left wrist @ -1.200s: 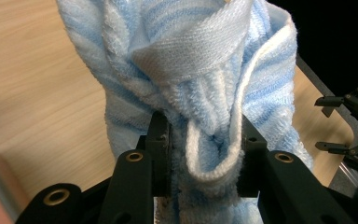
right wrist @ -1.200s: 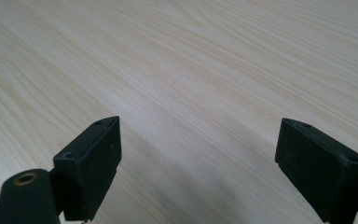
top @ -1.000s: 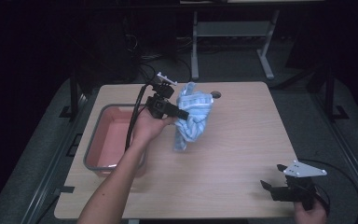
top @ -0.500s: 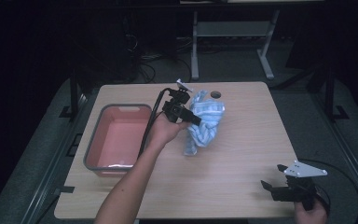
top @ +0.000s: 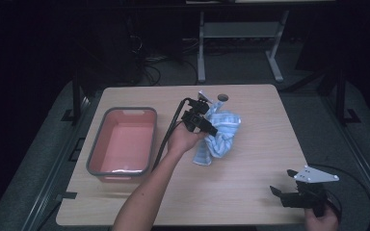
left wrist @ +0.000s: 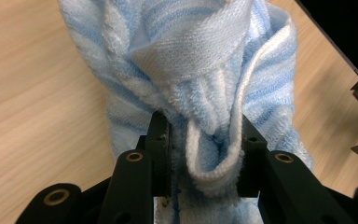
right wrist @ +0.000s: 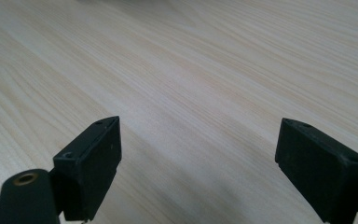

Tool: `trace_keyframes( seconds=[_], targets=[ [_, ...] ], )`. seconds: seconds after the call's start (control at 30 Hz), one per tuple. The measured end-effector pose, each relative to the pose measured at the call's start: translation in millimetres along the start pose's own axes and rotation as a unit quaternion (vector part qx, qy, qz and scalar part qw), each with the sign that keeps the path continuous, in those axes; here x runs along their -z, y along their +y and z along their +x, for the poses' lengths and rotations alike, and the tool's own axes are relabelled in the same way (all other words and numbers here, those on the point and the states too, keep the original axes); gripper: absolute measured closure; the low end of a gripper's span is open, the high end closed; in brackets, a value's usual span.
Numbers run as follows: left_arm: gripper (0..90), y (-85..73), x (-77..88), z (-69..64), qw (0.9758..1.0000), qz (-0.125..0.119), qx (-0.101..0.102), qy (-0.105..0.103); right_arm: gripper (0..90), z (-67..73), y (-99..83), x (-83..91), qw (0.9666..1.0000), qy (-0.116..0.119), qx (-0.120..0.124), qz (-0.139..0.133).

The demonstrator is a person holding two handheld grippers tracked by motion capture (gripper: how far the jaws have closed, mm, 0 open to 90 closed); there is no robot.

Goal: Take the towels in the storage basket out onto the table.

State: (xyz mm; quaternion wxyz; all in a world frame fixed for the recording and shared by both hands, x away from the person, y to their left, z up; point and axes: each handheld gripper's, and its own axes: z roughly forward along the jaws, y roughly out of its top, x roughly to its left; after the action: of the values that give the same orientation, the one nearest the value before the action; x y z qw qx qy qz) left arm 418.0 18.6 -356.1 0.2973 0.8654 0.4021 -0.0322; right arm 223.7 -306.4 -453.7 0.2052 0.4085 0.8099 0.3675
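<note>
Basin [top: 123, 144] left of towel [top: 221, 134]; round hole [top: 223, 97], probably, beyond.

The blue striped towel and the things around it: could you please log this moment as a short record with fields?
towel: blue-and-white striped towel, bunched, at the table's middle
left gripper: left gripper shut on the towel
right gripper: right gripper open, nothing between its jaws, at the table's near right corner
tub: pink tub with grey rim, left of the towel
</note>
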Motion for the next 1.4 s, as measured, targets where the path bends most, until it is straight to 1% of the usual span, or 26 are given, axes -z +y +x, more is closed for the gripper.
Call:
trace_keyframes(
  seconds=[0.03, 0.07, 0.17, 0.2, 0.23, 0.3, 0.4, 0.47, 0.53, 0.6, 0.63, 0.7, 0.73, 0.87, 1.0, 1.03, 1.07, 1.17, 1.23, 1.3, 1.33, 1.37, 1.4],
  targets=[
    [65.2, -0.4, -6.1, -1.1, 1.0000, 0.005, -0.003, 0.002, 13.7, -0.4, -0.1, 0.1, 1.0000, 0.000, 0.000, 0.000],
    [65.1, -0.4, -6.1, -1.1, 1.0000, 0.005, -0.003, 0.002, 13.7, -0.3, -0.2, 0.3, 1.0000, 0.000, -0.001, 0.001],
    [65.1, -1.4, -16.8, -2.9, 0.9999, 0.012, -0.005, 0.005, 13.7, -0.4, -0.2, 0.4, 1.0000, 0.000, -0.001, 0.001],
    [65.1, -1.8, -19.3, -3.2, 0.9999, 0.011, -0.002, 0.004, 13.7, -0.3, -0.2, 0.3, 1.0000, 0.000, -0.001, 0.001],
    [65.1, -2.0, -20.7, -2.6, 0.9998, 0.016, -0.006, 0.004, 13.7, -0.5, -0.1, 0.1, 1.0000, 0.000, 0.001, 0.001],
    [65.1, -3.2, -25.4, -4.0, 0.9999, 0.012, 0.002, 0.005, 13.7, -0.1, 0.1, -0.2, 1.0000, 0.000, 0.000, 0.001],
    [64.9, -5.1, -30.1, -4.1, 0.9999, 0.013, 0.002, 0.005, 13.7, 0.0, 0.3, -0.5, 1.0000, 0.001, 0.001, 0.001],
    [64.8, -6.6, -35.6, -3.8, 0.9996, 0.025, -0.003, 0.009, 13.7, 0.2, 0.8, -0.7, 1.0000, 0.001, 0.002, 0.001],
    [64.7, -7.3, -37.8, -4.2, 0.9997, 0.023, 0.000, 0.008, 13.7, 0.4, 0.9, -0.8, 1.0000, 0.001, 0.002, 0.001],
    [64.6, -8.5, -43.7, -5.3, 0.9997, 0.024, -0.004, 0.007, 13.7, 0.8, 1.0, -1.1, 1.0000, 0.001, 0.002, 0.002],
    [64.5, -8.5, -43.7, -5.3, 0.9997, 0.024, -0.004, 0.007, 13.7, 0.8, 1.0, -1.1, 1.0000, 0.001, 0.002, 0.002],
    [64.4, -8.9, -48.8, -6.5, 0.9996, 0.029, -0.004, 0.006, 13.7, 1.0, 1.3, -1.4, 1.0000, 0.001, 0.004, 0.003],
    [64.4, -9.1, -50.5, -7.3, 0.9996, 0.026, -0.001, 0.006, 13.7, 1.2, 1.4, -1.6, 1.0000, 0.001, 0.004, 0.003],
    [63.2, -9.5, -54.1, -8.6, 0.9994, 0.031, -0.008, 0.010, 13.7, 1.1, 1.4, -1.1, 1.0000, 0.001, 0.005, 0.003],
    [60.9, -10.2, -55.9, -10.1, 0.9994, 0.031, -0.008, 0.011, 13.7, 0.5, 1.2, -1.1, 1.0000, 0.001, 0.004, 0.002],
    [59.4, -10.3, -56.3, -10.3, 0.9994, 0.031, -0.009, 0.011, 13.7, 0.6, 1.3, -1.0, 1.0000, 0.001, 0.005, 0.002],
    [55.9, -10.5, -57.0, -10.7, 0.9992, 0.034, -0.012, 0.014, 13.7, 0.8, 1.5, -1.1, 1.0000, 0.001, 0.005, 0.003],
    [54.7, -11.1, -57.4, -10.3, 0.9994, 0.033, -0.008, 0.010, 13.7, 1.0, 1.6, -1.1, 1.0000, 0.002, 0.006, 0.003],
    [52.5, -11.7, -56.6, -9.6, 0.9995, 0.029, -0.005, 0.008, 13.7, 1.0, 1.7, -0.6, 1.0000, 0.003, 0.007, 0.002],
    [52.3, -12.5, -56.2, -10.0, 0.9997, 0.024, -0.002, 0.004, 13.7, 1.1, 1.3, -0.2, 1.0000, 0.002, 0.004, 0.000],
    [51.9, -13.5, -56.8, -10.6, 0.9998, 0.021, 0.003, 0.003, 13.7, 0.3, 0.9, -0.6, 1.0000, 0.002, 0.005, 0.002],
    [51.0, -13.5, -56.8, -10.6, 0.9998, 0.021, 0.003, 0.003, 13.7, 0.3, 0.9, -0.6, 1.0000, 0.002, 0.005, 0.002],
    [49.7, -14.8, -56.5, -10.2, 0.9998, 0.018, 0.003, -0.001, 13.7, 0.5, 1.3, -0.9, 1.0000, 0.003, 0.004, 0.002]
  ],
)
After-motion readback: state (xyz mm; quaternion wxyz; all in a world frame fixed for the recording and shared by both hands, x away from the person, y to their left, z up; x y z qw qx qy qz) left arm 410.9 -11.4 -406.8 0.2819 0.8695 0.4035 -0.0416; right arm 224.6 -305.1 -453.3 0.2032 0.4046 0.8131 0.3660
